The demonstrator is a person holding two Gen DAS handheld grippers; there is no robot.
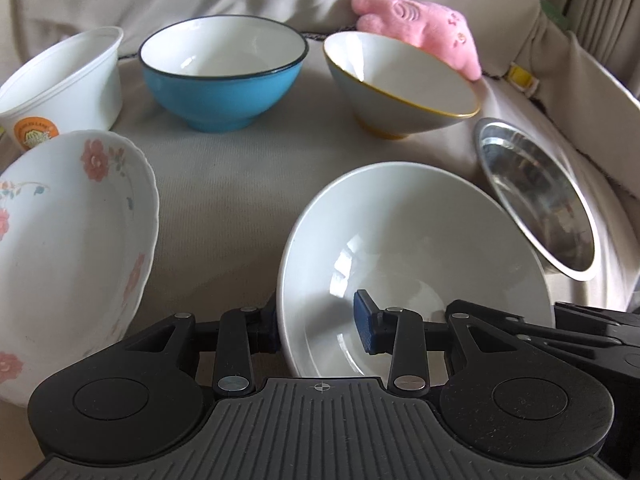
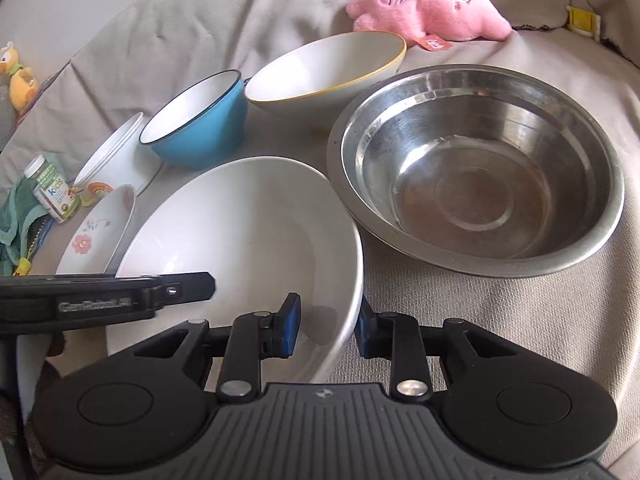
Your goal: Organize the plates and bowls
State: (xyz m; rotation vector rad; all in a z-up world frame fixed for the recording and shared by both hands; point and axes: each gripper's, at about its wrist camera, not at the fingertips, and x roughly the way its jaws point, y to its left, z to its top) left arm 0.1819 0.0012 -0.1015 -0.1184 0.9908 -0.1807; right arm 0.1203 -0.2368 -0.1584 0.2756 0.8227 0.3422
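White bowl [image 2: 248,232] sits near the sofa cushion's [image 1: 224,200] front edge, steel bowl [image 2: 480,168] just beside it. Right hand-held gripper [image 2: 326,330] pinches its rim, likely for lifting. Left hand-held gripper [image 1: 316,326] straddles the opposite rim, pads apart, not clamping.

**Two hand-held grippers set across the rim of one white bowl [image 1: 400,220]**

The left gripper [image 1: 318,320] is pitched steeply downward. Its jaws are parted widely across the near rim, one finger outside the wall and the blue pad [image 1: 364,324] inside, clear of the wall. The right gripper [image 2: 326,322] is angled down less steeply, with jaws set narrowly over the opposite rim. Its outer pad [image 2: 363,328] lies against the wall, but whether the inner pad presses cannot be determined.
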